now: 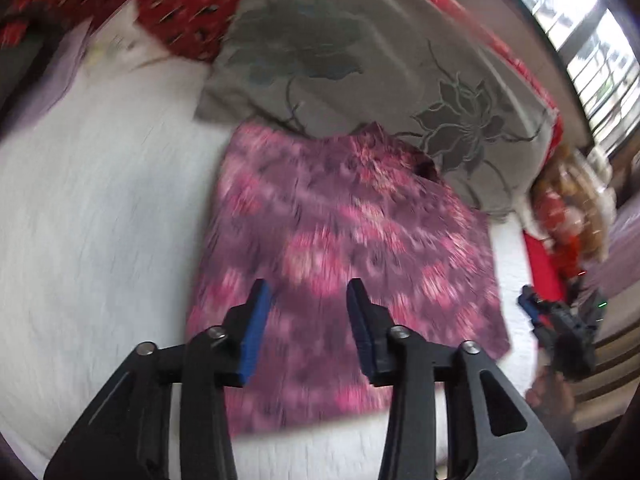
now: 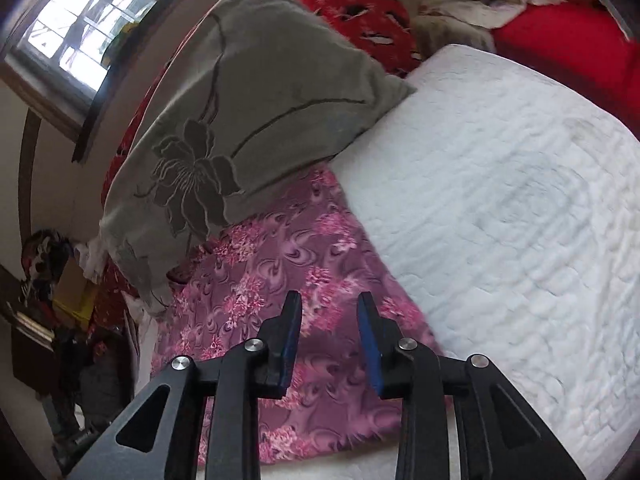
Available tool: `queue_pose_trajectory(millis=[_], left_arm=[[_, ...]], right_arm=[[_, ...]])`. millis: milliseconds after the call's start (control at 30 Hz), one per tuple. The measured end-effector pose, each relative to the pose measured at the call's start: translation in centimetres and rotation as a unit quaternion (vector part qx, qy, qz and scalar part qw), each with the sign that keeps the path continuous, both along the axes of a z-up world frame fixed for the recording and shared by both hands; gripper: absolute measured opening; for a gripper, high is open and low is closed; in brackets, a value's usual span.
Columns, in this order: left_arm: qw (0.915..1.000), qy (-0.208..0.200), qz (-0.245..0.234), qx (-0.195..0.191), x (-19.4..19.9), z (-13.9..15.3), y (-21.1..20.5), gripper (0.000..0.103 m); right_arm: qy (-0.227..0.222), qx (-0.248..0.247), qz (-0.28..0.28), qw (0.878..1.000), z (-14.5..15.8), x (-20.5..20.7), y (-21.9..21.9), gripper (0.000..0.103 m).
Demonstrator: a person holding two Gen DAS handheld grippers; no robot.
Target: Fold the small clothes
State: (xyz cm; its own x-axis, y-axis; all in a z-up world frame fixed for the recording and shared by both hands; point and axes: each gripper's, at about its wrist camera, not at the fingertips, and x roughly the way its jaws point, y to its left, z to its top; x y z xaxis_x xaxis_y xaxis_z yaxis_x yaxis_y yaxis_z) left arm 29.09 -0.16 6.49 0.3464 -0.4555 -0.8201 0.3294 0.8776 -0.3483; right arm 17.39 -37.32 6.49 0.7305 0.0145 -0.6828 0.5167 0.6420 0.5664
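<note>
On the white quilted mattress (image 2: 520,200), pink-purple floral cloth (image 1: 340,240) lies flat, far end touching the grey flower-print pillow (image 1: 360,40). Left gripper (image 1: 308,292) and right gripper (image 2: 330,304) hover above its near part, jaws apart, empty. Long axis runs away from both; neither clearly nearer.

The folded garment (image 1: 344,264) lies flat on the quilted mattress (image 1: 100,216), its far edge tucked just under the near edge of a pillow (image 1: 360,60). Behind the pillow lies a patterned blanket (image 1: 180,8). In the left wrist view bare mattress spreads to the garment's left; in the right wrist view it spreads to the right. The left gripper (image 1: 306,292) hangs over the garment's near part. The right gripper (image 2: 330,304) hangs above the garment too. A window (image 2: 80,20) stands beyond the pillow.
</note>
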Motion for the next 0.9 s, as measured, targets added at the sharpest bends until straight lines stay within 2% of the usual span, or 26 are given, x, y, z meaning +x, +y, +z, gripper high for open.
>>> queue_pose_trajectory(millis=[133, 200, 233, 267, 300, 367, 433, 500, 567, 633, 700, 733, 800, 833, 900], left_arm=[[0.9979, -0.001, 0.012, 0.064, 2.8, -3.5, -2.9, 0.046], [0.9952, 0.019, 0.017, 0.094, 3.6, -6.3, -3.4, 0.047], [0.9961, 0.010, 0.017, 0.086, 3.6, -7.0, -3.2, 0.050], [0.9966, -0.007, 0.017, 0.081, 3.4, -6.9, -3.0, 0.051], [0.9964, -0.009, 0.009, 0.084, 3.3, -6.7, -3.0, 0.051], [0.9967, 0.000, -0.007, 0.081, 3.2, -6.0, -2.7, 0.051], [0.9991, 0.004, -0.007, 0.041, 3.3, -4.6, -1.8, 0.051], [0.9997, -0.005, 0.017, 0.019, 3.4, -3.7, -0.6, 0.052], [0.9993, 0.011, 0.030, 0.022, 3.7, -4.6, -0.2, 0.058], [0.9965, 0.056, 0.021, 0.059, 4.3, -7.1, -0.4, 0.058], [0.9971, 0.032, 0.005, 0.069, 3.5, -6.4, -0.4, 0.058], [0.9972, 0.034, 0.000, 0.067, 3.2, -5.9, -0.3, 0.058], [0.9986, 0.049, 0.002, 0.019, 2.6, -5.1, 0.7, 0.058], [0.9985, 0.054, 0.009, 0.010, 2.3, -5.2, 1.0, 0.059], [0.9974, 0.067, 0.014, 0.022, 2.0, -6.1, 1.4, 0.059]], right_arm=[[0.002, -0.053, 0.016, 0.998, -1.0, 4.3, 0.9, 0.031], [0.036, -0.071, 0.021, 0.997, -3.0, 5.8, 0.9, 0.031], [0.066, -0.067, 0.028, 0.995, -4.8, 6.5, 0.8, 0.029], [0.059, -0.071, 0.031, 0.995, -5.6, 6.5, 0.8, 0.029], [0.041, -0.082, 0.025, 0.995, -5.3, 6.1, 0.9, 0.029], [0.053, -0.068, 0.028, 0.996, -5.0, 6.1, 0.7, 0.029], [0.045, -0.058, 0.019, 0.997, -3.9, 5.7, 0.3, 0.029], [0.029, -0.070, 0.009, 0.997, -3.2, 4.8, 0.4, 0.032], [0.041, -0.069, 0.011, 0.997, -3.9, 4.6, 0.5, 0.041], [0.069, -0.061, 0.023, 0.996, -5.2, 5.0, 0.6, 0.042], [0.077, -0.083, 0.015, 0.993, -3.8, 4.7, 1.3, 0.041], [0.075, -0.083, 0.014, 0.994, -3.2, 4.6, 1.8, 0.044], [0.043, -0.082, 0.034, 0.995, -1.9, 4.1, 3.2, 0.043], [0.040, -0.093, 0.047, 0.994, -1.6, 4.0, 4.2, 0.043], [0.055, -0.108, 0.069, 0.990, -2.0, 4.2, 5.8, 0.045]])
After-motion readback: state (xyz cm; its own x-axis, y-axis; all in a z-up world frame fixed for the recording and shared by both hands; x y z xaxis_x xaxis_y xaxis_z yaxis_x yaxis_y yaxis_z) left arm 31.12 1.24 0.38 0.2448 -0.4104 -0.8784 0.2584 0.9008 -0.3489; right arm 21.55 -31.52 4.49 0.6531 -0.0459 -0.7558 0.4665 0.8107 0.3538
